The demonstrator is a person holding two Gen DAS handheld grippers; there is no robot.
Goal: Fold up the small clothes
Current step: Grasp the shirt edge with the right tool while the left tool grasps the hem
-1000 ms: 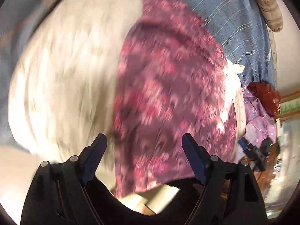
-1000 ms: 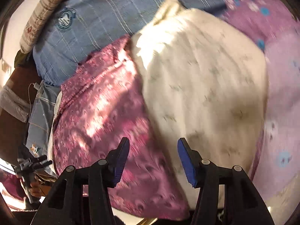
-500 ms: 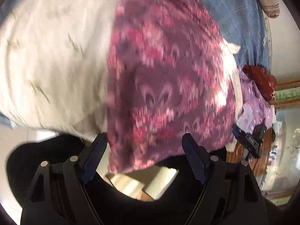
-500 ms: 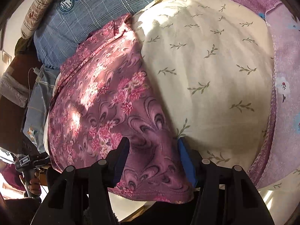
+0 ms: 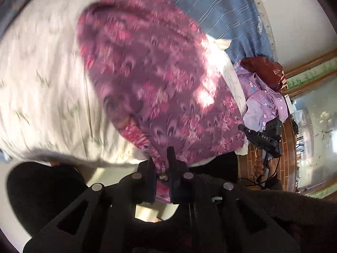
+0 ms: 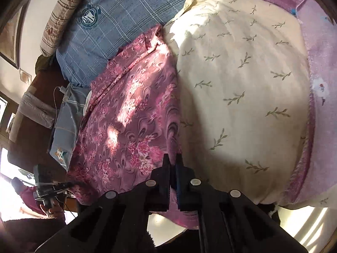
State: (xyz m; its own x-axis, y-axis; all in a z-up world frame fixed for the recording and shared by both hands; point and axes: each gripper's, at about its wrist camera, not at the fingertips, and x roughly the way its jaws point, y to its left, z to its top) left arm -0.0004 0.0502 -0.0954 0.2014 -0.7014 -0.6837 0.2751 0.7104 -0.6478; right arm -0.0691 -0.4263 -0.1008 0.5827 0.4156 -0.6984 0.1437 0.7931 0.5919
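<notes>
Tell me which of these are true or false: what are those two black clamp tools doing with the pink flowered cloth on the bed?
1. The left gripper is shut on the near edge of the magenta floral garment. True.
2. The right gripper hangs wide open above the garment. False: it is shut on the garment's near edge.
3. The garment lies partly on a cream leaf-print pillow. True.
4. The blue checked bedding covers the garment. False: it lies behind it, farther from the grippers.
5. Both pairs of fingers have just been closing. True.
</notes>
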